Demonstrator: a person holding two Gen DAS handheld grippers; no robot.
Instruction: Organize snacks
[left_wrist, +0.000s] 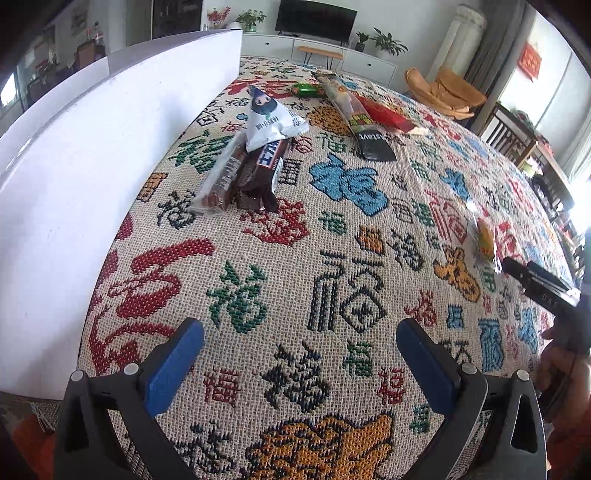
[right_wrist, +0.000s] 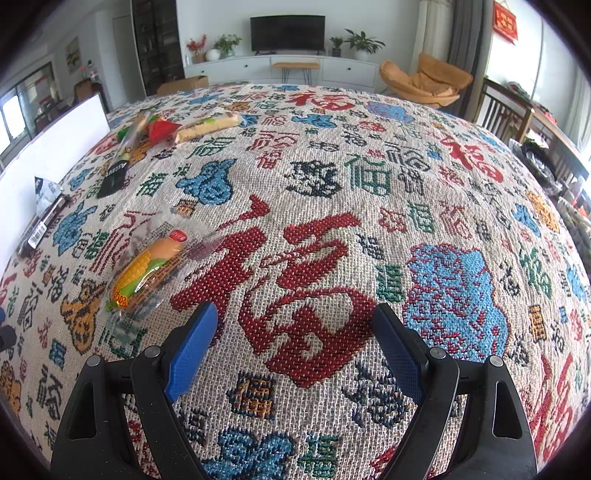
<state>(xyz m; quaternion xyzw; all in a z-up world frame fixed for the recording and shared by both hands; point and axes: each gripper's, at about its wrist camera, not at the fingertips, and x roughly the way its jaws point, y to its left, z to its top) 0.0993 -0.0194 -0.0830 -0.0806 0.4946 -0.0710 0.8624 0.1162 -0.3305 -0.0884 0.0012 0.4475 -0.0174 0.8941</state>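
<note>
My left gripper (left_wrist: 300, 343) is open over the patterned tablecloth (left_wrist: 332, 295), nothing between its blue pads. Ahead of it lie a clear-wrapped brown bar (left_wrist: 221, 177), a dark chocolate bar (left_wrist: 260, 173) and a white triangular pouch (left_wrist: 271, 120) leaning on them. Farther back are a long black-ended stick pack (left_wrist: 354, 114), a red packet (left_wrist: 384, 112) and a green candy (left_wrist: 308, 89). My right gripper (right_wrist: 294, 332) is open too, empty. A corn-print sausage pack (right_wrist: 147, 266) lies just left of its left finger; it also shows at the right of the left view as the corn pack (left_wrist: 485, 240).
A tall white box wall (left_wrist: 92, 184) stands along the table's left side, close to the chocolate bars. The other gripper's black body (left_wrist: 543, 288) and a hand (left_wrist: 565, 373) enter the left view at the right edge. Chairs (right_wrist: 517, 122) stand beyond the table's right side.
</note>
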